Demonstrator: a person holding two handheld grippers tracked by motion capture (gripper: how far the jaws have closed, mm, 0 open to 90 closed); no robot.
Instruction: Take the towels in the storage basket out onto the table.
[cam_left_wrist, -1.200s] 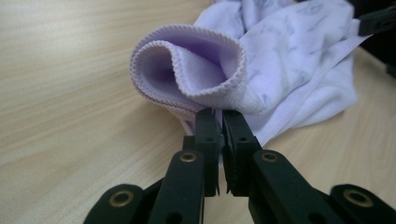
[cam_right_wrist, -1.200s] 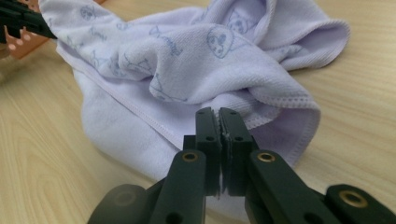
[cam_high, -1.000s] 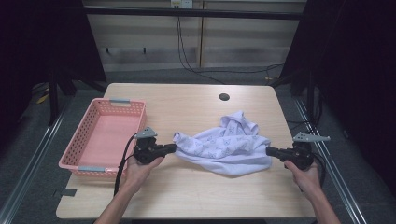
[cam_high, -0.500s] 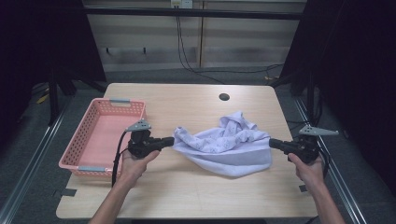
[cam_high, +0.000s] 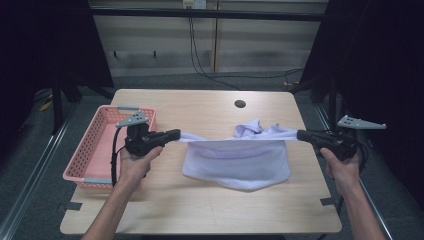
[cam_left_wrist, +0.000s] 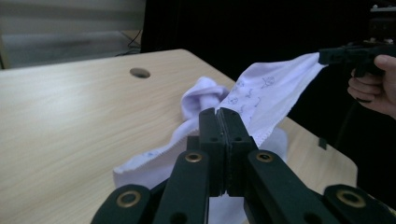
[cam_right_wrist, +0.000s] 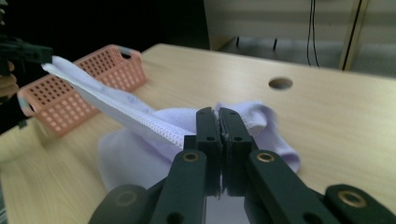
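The cloth (cam_high: 235, 160) is pale lilac with a faint print. It hangs stretched between the two tools above the counter (cam_high: 210, 210), its top edge pulled into a taut line and its body sagging in a curve whose lower hem touches or nearly touches the wood. A bunched part sits behind the top edge near the right end.

The left tool (cam_high: 176, 133) is clenched on the cloth's left corner; in the left gripper view the jaws meet on a thin fold of fabric. The right tool (cam_high: 301, 134) is likewise clenched on the right corner, where a stitched hem (cam_right_wrist: 154, 126) runs into its closed jaws. Each tool sits at one end of the cloth, level with the other and well apart.

The risk lies in those grips: each holds only a narrow bit of edge, so pulling the hands farther apart could drag a corner out and drop that side. The bunched part may also keep the cloth from spreading flat, and the hanging hem could catch on the counter and fold under. A pink basket (cam_high: 95, 150) stands just beside the left hand (cam_high: 135, 165), near enough to snag a swinging corner.
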